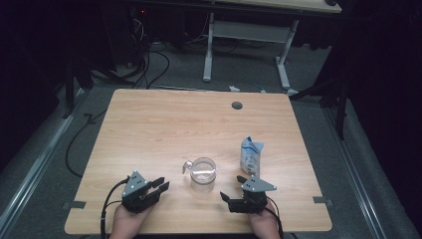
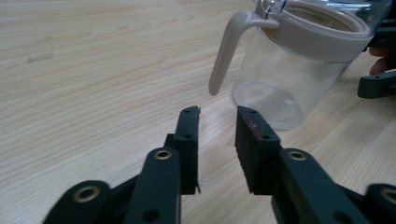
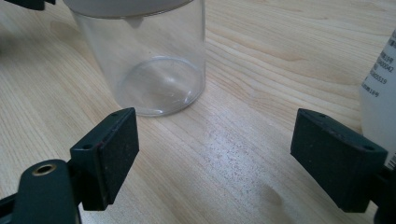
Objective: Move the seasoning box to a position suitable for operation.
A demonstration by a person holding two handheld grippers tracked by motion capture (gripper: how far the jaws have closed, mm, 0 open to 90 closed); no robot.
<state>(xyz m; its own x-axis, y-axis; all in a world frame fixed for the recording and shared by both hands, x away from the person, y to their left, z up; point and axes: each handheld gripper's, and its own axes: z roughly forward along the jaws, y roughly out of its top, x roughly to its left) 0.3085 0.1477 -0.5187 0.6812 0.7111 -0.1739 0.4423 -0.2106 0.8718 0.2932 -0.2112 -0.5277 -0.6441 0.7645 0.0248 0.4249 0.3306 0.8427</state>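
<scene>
A clear plastic jug (image 1: pixel 203 174) with a beige rim and handle stands upright on the wooden table (image 1: pixel 164 129), near the person's edge and roughly between the two grippers. The left gripper (image 1: pixel 158 187) rests low on the table just left of the jug, apart from it; in the left gripper view its jaws stand close together with a narrow gap and nothing between them, pointing toward the jug (image 2: pixel 299 70), whose beige handle (image 2: pixel 229 46) hangs down on the side facing the gripper. The right gripper (image 1: pixel 233 188) sits just right of the jug and slightly nearer the person; in the right gripper view its jaws are spread wide and empty, with bare table between them and the jug's transparent base (image 3: pixel 159 84) a little ahead on the left. A blue and white packet (image 1: pixel 250 155) lies just beyond the right gripper, to the right of the jug; its white printed side (image 3: pixel 380 93) appears close behind the right-hand jaw, though whether they touch is hard to tell. The jug looks empty.
</scene>
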